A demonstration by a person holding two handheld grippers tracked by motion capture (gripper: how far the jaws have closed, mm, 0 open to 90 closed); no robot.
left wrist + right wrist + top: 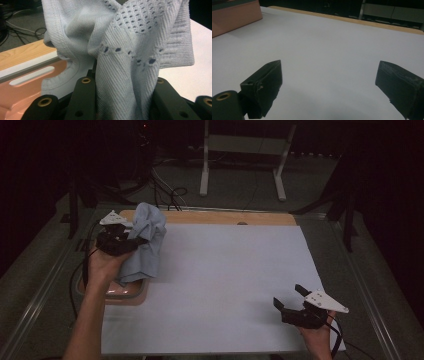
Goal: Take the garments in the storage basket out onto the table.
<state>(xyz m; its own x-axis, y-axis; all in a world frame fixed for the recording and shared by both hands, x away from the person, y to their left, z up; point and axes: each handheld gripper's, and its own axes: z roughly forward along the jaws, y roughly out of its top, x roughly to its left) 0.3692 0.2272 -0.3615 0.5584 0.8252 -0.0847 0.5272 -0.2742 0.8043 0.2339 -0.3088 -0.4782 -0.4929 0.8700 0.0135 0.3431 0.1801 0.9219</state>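
A light blue knitted garment [147, 240] hangs bunched from my left gripper [135, 240], which is shut on it at the table's left. In the left gripper view the knit [130, 47] is pinched between the two black jaws of my left gripper [125, 100] and drapes down in front of them. Its lower part hangs over a pink tray [131, 295]; I cannot tell if it touches. My right gripper [289, 296] rests low at the front right over the white sheet [225, 280]. In the right gripper view its jaws [332, 82] stand wide apart with nothing between them.
The pink tray [25, 87] sits at the white sheet's left edge, and its wall [234, 13] shows at the far left in the right gripper view. A wooden table edge [225, 217] runs behind the sheet. Beyond stand a white frame [245, 145] and floor cables [167, 195].
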